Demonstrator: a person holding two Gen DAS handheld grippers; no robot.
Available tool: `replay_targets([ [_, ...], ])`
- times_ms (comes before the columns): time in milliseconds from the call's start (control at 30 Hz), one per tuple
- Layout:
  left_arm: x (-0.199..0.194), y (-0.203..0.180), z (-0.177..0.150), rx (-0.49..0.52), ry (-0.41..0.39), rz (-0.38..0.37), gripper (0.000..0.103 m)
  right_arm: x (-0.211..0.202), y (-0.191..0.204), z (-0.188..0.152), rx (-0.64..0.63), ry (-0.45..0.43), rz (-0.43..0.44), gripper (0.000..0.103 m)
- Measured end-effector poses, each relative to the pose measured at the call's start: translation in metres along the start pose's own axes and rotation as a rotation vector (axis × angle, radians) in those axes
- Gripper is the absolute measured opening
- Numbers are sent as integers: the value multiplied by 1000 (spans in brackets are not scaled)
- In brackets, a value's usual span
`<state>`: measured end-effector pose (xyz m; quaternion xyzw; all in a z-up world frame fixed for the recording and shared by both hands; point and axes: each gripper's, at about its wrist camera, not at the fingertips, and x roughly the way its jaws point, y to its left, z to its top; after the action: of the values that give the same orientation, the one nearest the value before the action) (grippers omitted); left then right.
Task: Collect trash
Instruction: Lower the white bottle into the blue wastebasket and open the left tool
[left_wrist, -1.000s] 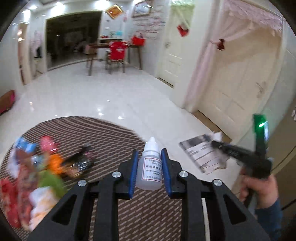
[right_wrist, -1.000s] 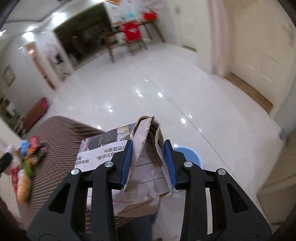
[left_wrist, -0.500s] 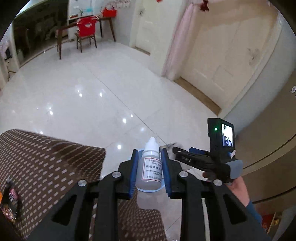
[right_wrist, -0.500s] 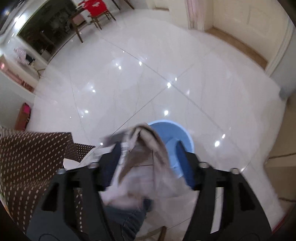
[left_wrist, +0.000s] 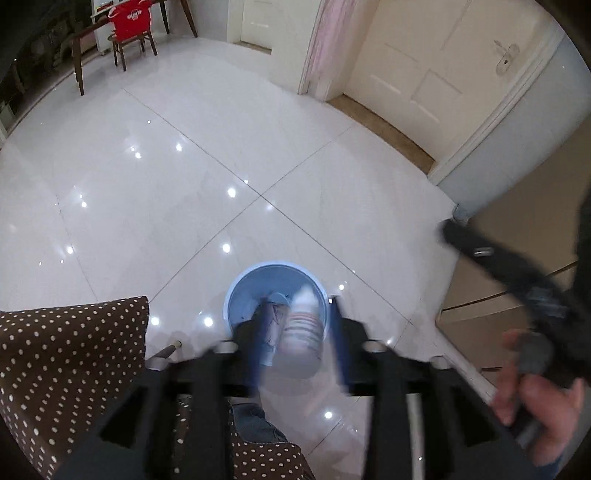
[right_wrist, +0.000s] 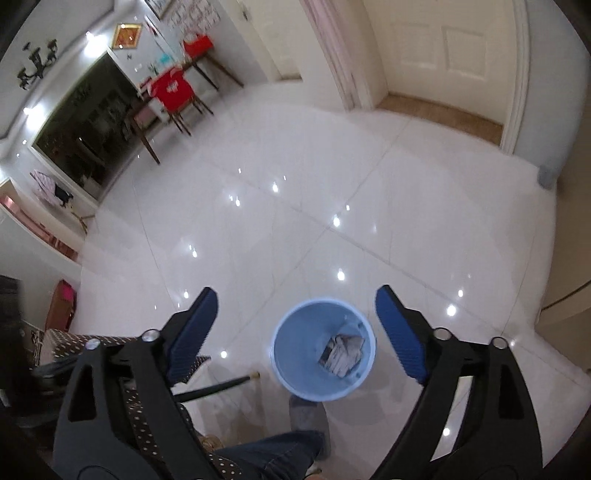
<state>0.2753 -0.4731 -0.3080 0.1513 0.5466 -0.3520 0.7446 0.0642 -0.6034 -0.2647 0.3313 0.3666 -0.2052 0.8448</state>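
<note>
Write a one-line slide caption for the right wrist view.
Right tool opening empty above the blue bin, crumpled paper lying inside on the glossy white floor.

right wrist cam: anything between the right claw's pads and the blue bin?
Nothing. The right claw, jaws opening, is empty above the blue bin; the crumpled newspaper lies inside it.

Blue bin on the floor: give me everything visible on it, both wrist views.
The blue bin is a round, open-topped bucket, light blue, plastic by its look, standing upright on the glossy white tile floor. It has no lid. Crumpled newspaper lies inside against its wall. In the left wrist view a small white bottle, blurred, is directly over its mouth. Neither gripper touches the bin.
</note>
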Motion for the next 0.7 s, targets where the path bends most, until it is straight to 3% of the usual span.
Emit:
replay_targets([
  [33,-1,1,0,-10,-8,24,77,-7,2,2,-2,-13,5,91],
  [67,-4,1,1,-20,-28,48,84,-16,4,3,-8,-29,11,93],
  [333,-60,9,-19,-62,-135,55,86,-54,16,-10,-28,-83,35,97],
  [700,-188,14,-80,-116,-386,106,93,-121,82,-33,-150,-211,91,97],
])
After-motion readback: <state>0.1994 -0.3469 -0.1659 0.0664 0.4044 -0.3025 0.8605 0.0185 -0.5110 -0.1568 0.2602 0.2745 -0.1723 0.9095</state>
